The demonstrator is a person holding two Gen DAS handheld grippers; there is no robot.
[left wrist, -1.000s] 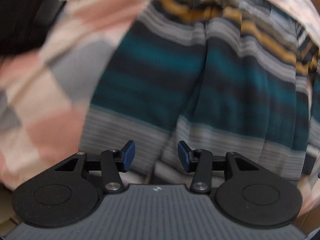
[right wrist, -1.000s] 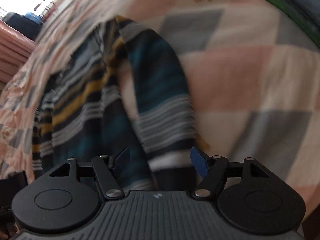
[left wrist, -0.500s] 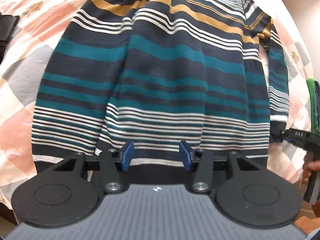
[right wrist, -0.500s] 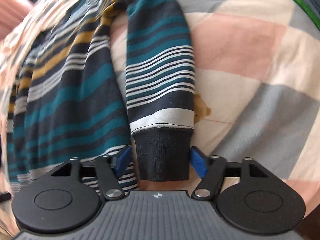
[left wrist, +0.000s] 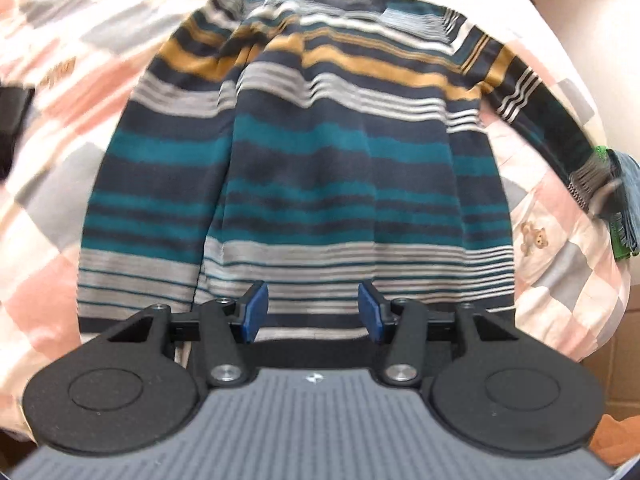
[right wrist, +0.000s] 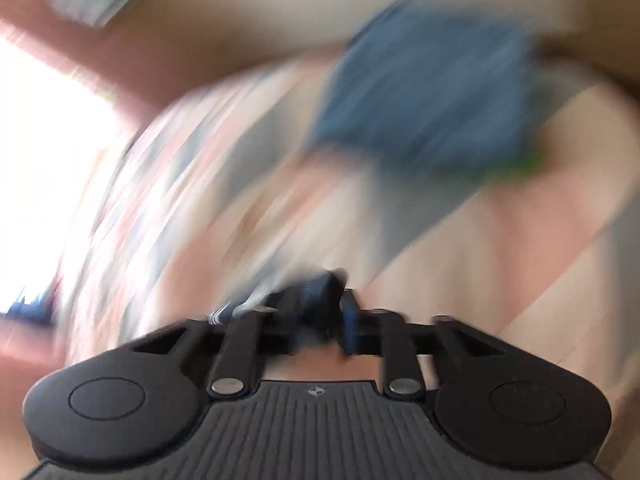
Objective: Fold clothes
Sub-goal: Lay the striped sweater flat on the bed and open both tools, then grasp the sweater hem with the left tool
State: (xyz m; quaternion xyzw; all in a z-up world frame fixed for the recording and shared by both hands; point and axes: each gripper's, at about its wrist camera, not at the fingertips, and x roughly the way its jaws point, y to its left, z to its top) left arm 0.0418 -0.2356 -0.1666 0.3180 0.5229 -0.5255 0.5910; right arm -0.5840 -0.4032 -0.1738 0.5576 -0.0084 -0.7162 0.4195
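Checked pink-and-grey quilt [left wrist: 48,264] fills the frame; striped sweater [left wrist: 320,168] lies flat at centre. Right gripper [right wrist: 320,312], half a second ago open around the cuff, now closes on the sleeve cuff [right wrist: 316,300], sleeve drawn toward right edge: fold starting. Left gripper [left wrist: 312,312] open, empty, above hem.

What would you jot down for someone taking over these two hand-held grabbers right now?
Left gripper: jaws open, holding nothing, above the hem of the striped sweater.
Right gripper: jaws closing on the dark sleeve cuff, caught between them; that view is badly blurred.
Sweater lies spread on the checked quilt, one sleeve stretched out to the side.
Done: cuff caught. Left: fold both sleeves in, then the body.
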